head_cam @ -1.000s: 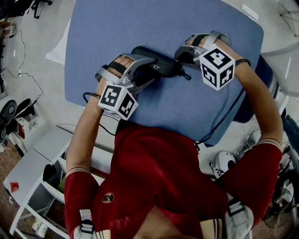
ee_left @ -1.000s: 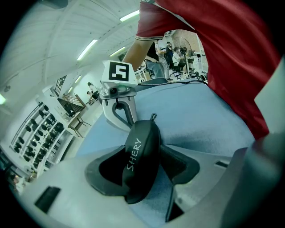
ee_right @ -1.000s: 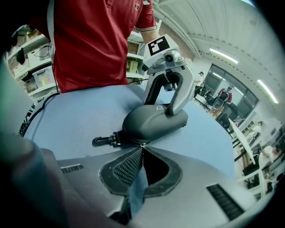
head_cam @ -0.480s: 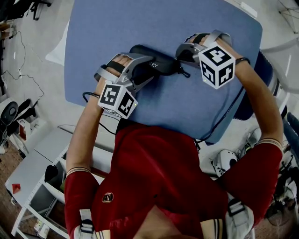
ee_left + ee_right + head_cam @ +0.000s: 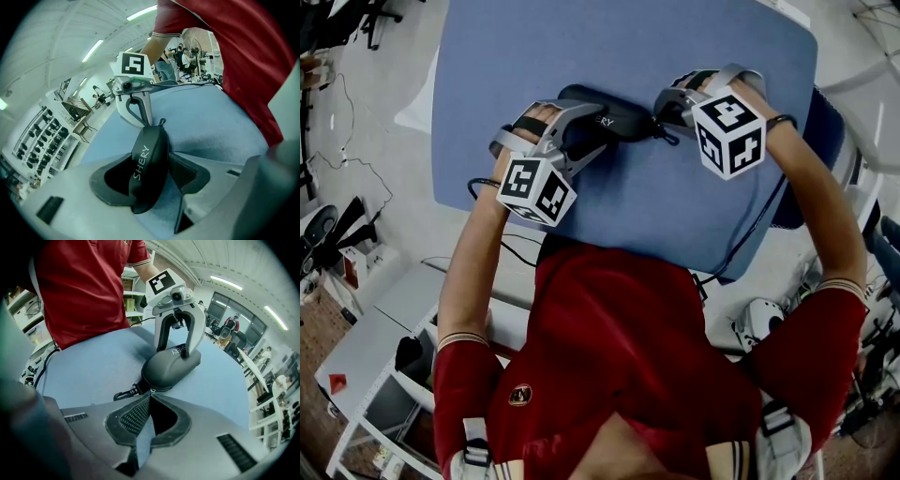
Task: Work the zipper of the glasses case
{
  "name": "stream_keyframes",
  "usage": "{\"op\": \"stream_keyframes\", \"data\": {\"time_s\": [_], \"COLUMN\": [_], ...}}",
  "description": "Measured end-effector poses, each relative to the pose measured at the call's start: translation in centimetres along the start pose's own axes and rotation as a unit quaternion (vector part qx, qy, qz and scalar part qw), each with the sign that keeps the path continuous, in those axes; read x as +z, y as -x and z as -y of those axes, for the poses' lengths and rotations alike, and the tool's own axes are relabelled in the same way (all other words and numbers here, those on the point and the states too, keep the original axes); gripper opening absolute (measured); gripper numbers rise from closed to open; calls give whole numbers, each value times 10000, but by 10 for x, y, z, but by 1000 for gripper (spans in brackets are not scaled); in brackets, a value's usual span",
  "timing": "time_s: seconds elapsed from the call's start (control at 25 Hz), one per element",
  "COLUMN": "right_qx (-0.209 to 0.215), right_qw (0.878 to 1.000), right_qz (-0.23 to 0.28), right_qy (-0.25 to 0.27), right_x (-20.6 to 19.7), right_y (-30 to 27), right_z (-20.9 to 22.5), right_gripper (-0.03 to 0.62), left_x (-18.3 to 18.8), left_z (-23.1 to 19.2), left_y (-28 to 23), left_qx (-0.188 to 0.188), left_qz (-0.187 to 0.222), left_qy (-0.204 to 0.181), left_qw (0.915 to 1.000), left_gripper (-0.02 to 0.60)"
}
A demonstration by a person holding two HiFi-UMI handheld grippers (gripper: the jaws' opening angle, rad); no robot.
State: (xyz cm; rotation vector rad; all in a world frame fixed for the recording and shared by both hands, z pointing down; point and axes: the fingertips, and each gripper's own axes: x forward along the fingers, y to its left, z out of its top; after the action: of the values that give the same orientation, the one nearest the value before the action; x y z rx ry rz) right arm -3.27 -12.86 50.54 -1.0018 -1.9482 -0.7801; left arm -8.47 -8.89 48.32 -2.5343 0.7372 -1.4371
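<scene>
A black glasses case [image 5: 614, 120] marked SHERY lies on the blue table [image 5: 694, 47]. My left gripper [image 5: 584, 139] straddles its left end, and in the left gripper view the case [image 5: 150, 154] sits between the pads [image 5: 187, 171], which press its sides. My right gripper [image 5: 662, 116] is at the case's right end. In the right gripper view its jaws [image 5: 150, 395] are shut, tips together on the small zipper pull [image 5: 151, 390] at the case's [image 5: 171, 366] near end. A black clip [image 5: 123, 393] hangs from that end.
The table's near edge [image 5: 609, 246] runs just in front of the person's red shirt [image 5: 619, 347]. A black cable [image 5: 741, 246] drops off the table's right side. White shelving [image 5: 366, 375] stands on the floor at the left.
The right gripper has rolled slightly at the case's end. The left gripper and the case have kept their places.
</scene>
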Motion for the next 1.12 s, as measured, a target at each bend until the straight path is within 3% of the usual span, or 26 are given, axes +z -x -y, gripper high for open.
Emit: {"op": "stream_keyframes", "data": {"time_s": [0.28,0.56,0.88,1.12], "right_qx": [-259,-617,-993,-1416], "right_qw": [9979,9875,9659,9366], "right_qz": [-215,-676,-1131,-1421], "right_qy": [-558,-1284,-2106,-2874], "right_x": [7,28,31,36], "right_y": [-2,-4,-8,-10], "right_z": [-5,0,-14,-16], "right_gripper": [-2,-2,-2,-2], "left_x": [-1,-8,-2,-1], "left_z": [-4,-3,-2,-2], "left_y": [2,21,14,14], "left_qx": [-33,-42,-81,-70], "left_qz": [9,137,276,378], "left_qy": [45,14,-72,-126], "left_qw": [10000,9999,9996,9992], "left_gripper": [230,230,238,238]}}
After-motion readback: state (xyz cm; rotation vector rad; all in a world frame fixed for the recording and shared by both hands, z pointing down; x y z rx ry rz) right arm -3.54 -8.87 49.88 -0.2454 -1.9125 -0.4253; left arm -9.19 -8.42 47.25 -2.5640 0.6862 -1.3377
